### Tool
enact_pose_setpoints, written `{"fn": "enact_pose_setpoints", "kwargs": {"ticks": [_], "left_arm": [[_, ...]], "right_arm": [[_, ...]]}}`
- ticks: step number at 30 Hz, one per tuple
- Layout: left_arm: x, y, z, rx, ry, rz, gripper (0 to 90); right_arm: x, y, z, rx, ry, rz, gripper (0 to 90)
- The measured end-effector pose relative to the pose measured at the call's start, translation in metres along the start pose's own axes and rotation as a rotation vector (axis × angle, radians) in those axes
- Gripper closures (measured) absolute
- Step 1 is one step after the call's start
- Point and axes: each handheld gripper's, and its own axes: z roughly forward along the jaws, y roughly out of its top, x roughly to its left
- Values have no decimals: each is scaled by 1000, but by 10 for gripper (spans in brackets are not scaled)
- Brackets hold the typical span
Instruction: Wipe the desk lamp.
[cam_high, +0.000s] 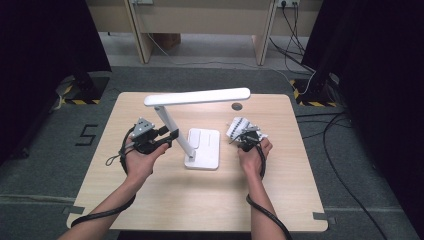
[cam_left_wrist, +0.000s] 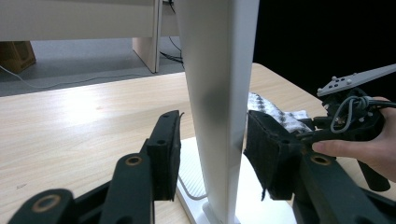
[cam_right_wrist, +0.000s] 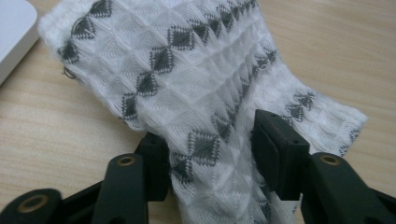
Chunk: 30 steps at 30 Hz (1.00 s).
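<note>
Lamp stem first: the white desk lamp sits mid-table, its flat base toward my side and the slanted stem rising to a long head bar that runs left to right across the table. My left gripper has that stem right between its jaws. In the left gripper view there's a sliver of gap on the left pad side, and the right pad looks just about against the stem, so I'd call it spread around the stem, not pinching it. Can't swear the right pad isn't grazing it, though.

Over on the right of the base, a white waffle-weave cloth with grey diamond patterning lies bunched on the wooden table, just beside the lamp base but not on it. My right gripper straddles a raised fold of it. Jaws are apart here too, with fabric bulging up between the pads and touching both, loose rather than squeezed from what I can see.

In the high view both hands sit low on the tabletop, one on each side of the lamp base.
</note>
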Motion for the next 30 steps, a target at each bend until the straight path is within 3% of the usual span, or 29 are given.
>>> {"fn": "enact_pose_setpoints", "kwargs": {"ticks": [10, 19, 30], "left_arm": [[5, -6, -5, 40, -32, 43, 421], [12, -14, -8, 72, -33, 64, 398], [16, -17, -11, 80, -38, 70, 391]], "right_arm": [[-2, -3, -8, 8, 32, -16, 403], [-3, -8, -14, 40, 70, -56, 345], [-3, -10, -22, 29, 137, -81, 276]]}}
